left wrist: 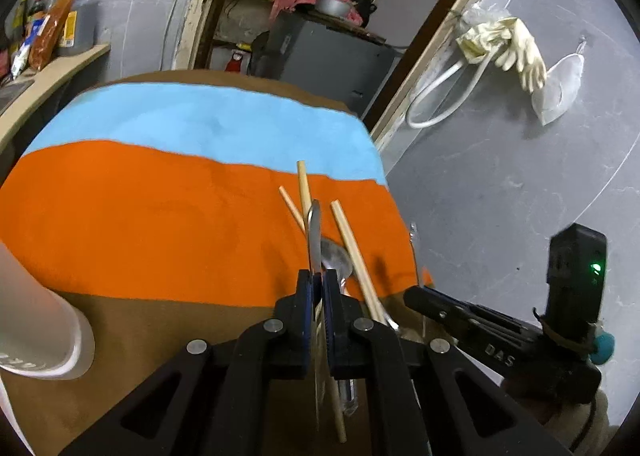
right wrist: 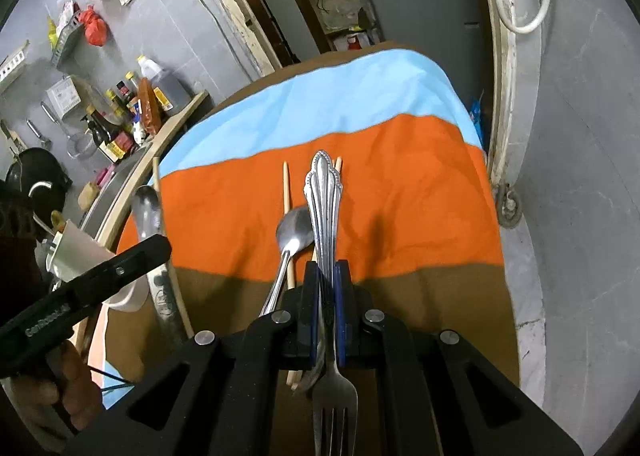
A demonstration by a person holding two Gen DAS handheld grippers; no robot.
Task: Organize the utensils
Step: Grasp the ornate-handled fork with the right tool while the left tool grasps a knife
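A: Cloth [left wrist: 160,224] first, striped blue, orange and brown, spread over the whole table. What stands on it?

B: A white cup [left wrist: 44,320] at the left edge in the left wrist view. In the right wrist view it sits just behind the left gripper [left wrist: 316,288].

A: And that gripper?

B: Pressed together on a metal utensil seen edge-on, probably a knife [left wrist: 315,240]; its blade rises straight up from between the pads.

A: The right gripper [right wrist: 328,280]?

B: Pinching a silver fork [right wrist: 323,200] by the middle of its handle. The decorated handle end points away across the orange stripe and the tines hang back toward the camera.

A: What lies loose?

B: A spoon [right wrist: 294,232] on the orange stripe just left of the fork, with wooden chopsticks [left wrist: 352,248] touching it
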